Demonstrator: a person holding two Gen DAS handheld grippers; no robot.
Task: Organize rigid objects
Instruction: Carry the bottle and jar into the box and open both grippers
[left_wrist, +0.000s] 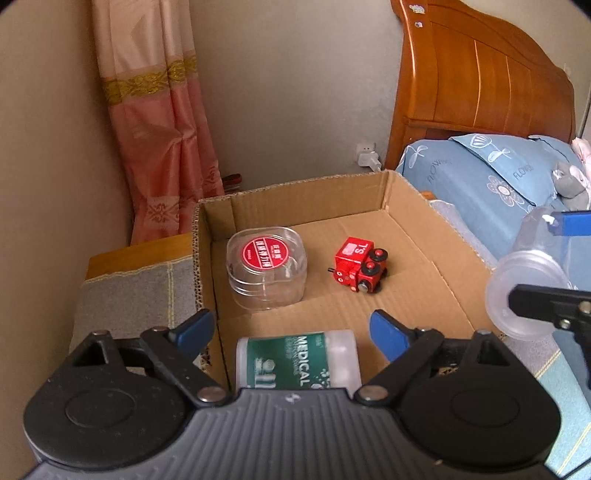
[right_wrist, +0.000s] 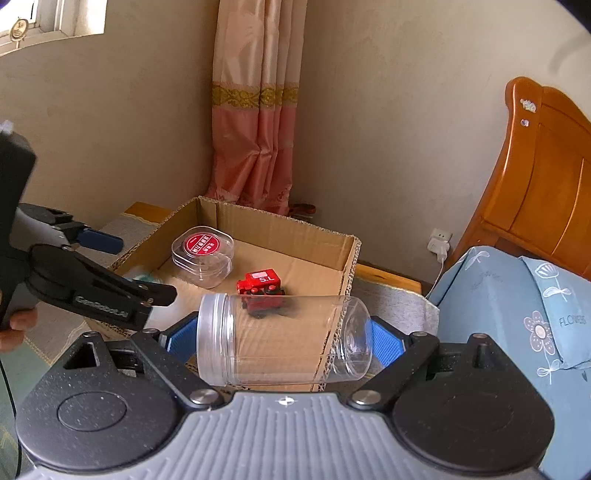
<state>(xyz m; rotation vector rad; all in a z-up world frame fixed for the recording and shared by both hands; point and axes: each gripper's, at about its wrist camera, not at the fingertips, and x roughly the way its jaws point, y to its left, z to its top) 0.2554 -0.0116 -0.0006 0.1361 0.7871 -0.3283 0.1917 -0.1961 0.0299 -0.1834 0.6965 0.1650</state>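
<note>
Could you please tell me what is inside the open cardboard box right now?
Inside the open cardboard box sit a clear plastic container with a red round label, a red toy train and a white bottle with a green label lying down. The bottle's near end is hidden.

I see home bedroom: wooden headboard (left_wrist: 480, 85), blue floral pillow (left_wrist: 491, 173) on bed, pink curtain (right_wrist: 255, 122), wall socket (right_wrist: 441, 236).

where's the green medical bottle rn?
Left wrist view: green medical bottle lies on its side at the cardboard box's near edge, between the open left tool's fingers, untouched.
</note>
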